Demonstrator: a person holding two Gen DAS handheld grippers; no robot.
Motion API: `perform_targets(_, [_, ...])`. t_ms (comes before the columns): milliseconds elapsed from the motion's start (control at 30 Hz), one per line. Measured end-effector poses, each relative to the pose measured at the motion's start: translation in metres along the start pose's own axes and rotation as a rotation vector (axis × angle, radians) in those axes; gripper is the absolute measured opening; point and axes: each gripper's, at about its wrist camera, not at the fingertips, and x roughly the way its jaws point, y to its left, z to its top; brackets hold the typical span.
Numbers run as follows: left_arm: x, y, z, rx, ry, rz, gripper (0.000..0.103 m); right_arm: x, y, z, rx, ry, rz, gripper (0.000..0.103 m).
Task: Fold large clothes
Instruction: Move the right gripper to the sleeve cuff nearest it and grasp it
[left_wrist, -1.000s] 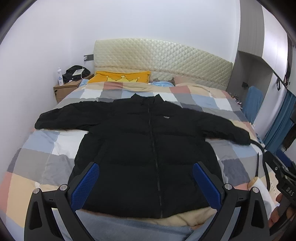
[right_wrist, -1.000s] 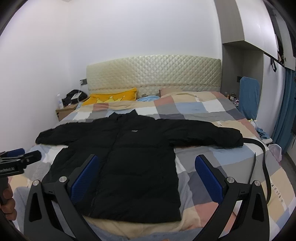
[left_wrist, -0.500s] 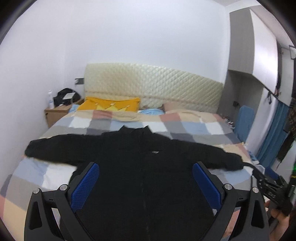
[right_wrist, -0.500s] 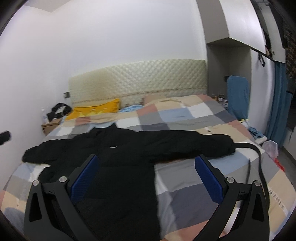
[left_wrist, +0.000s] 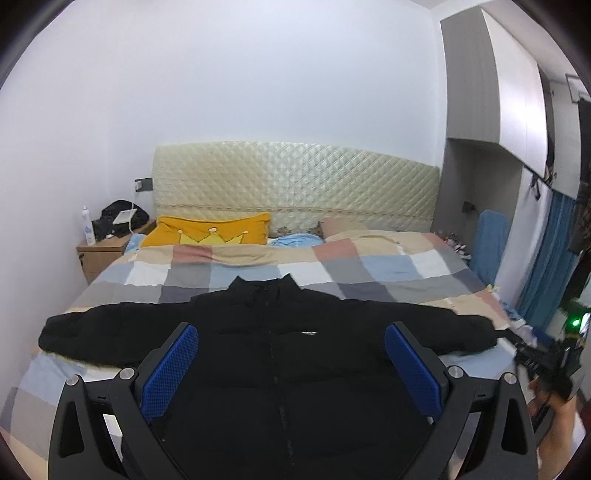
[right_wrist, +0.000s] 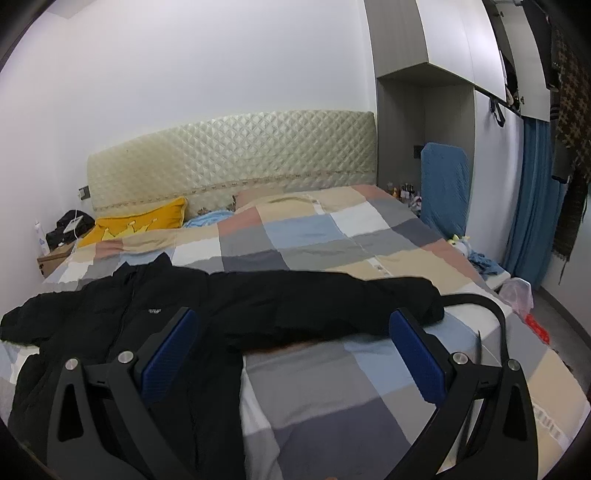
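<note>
A large black puffer jacket (left_wrist: 280, 354) lies flat, front up and zipped, on the checkered bed (left_wrist: 369, 269), both sleeves spread sideways. My left gripper (left_wrist: 291, 365) is open and empty, hovering over the jacket's chest. My right gripper (right_wrist: 291, 350) is open and empty above the jacket's right sleeve (right_wrist: 332, 302), whose cuff (right_wrist: 424, 299) lies near the bed's right edge. The jacket's body (right_wrist: 110, 325) fills the left of the right wrist view. The right gripper also shows at the right edge of the left wrist view (left_wrist: 546, 362).
A black belt (right_wrist: 480, 306) curves by the cuff. A yellow crown pillow (left_wrist: 210, 232) and the quilted headboard (left_wrist: 295, 188) are at the bed's head. A wooden nightstand (left_wrist: 99, 254) stands left; blue chair (right_wrist: 443, 184), blue curtain (right_wrist: 528, 199) and floor clutter stand right.
Both grippers have tilted up and moved lower and closer to the bed, so the jacket sits lower in view. The right gripper has swung right toward the sleeve. The jacket has not moved.
</note>
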Motion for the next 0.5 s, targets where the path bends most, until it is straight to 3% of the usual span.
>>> perform_targets(267, [0.043, 0.029, -0.028, -0.029, 0.098, 0.052, 0.102, 0.039, -0.005, 0.01, 0.034, -0.006, 0.033, 0.103])
perform_targets(500, [0.069, 0.049, -0.047, -0.017, 0.12, 0.106, 0.102, 0.087, -0.019, 0.011, 0.037, -0.003, 0.037, 0.103])
